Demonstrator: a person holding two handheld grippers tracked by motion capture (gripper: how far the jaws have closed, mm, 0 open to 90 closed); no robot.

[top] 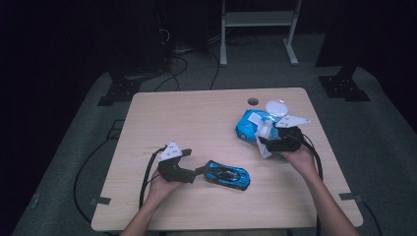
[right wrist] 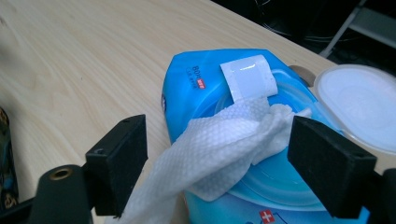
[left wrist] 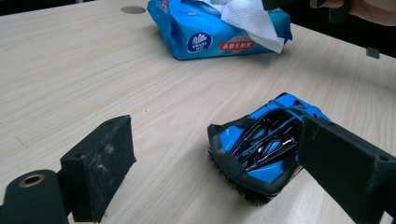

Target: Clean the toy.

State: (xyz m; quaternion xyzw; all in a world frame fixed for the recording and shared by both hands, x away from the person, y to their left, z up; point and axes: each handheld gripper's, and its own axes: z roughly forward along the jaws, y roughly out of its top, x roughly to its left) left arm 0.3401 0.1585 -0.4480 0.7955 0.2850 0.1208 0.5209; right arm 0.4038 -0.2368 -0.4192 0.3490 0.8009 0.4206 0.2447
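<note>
- Wooden table, dark room.
- One blue toy car, near edge, between spread left gripper jaws.
- One wipes pack, far right; one wipe between spread right gripper jaws.

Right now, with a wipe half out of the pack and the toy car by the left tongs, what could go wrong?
1. The wipe lies between the open right tongs, not pinched; closing badly may catch only an edge and tear it.
2. Nothing holds the pack, so a pull may drag it along the table.
3. The car sits beside one jaw of the open left tongs; a nudge might roll it away.
</note>
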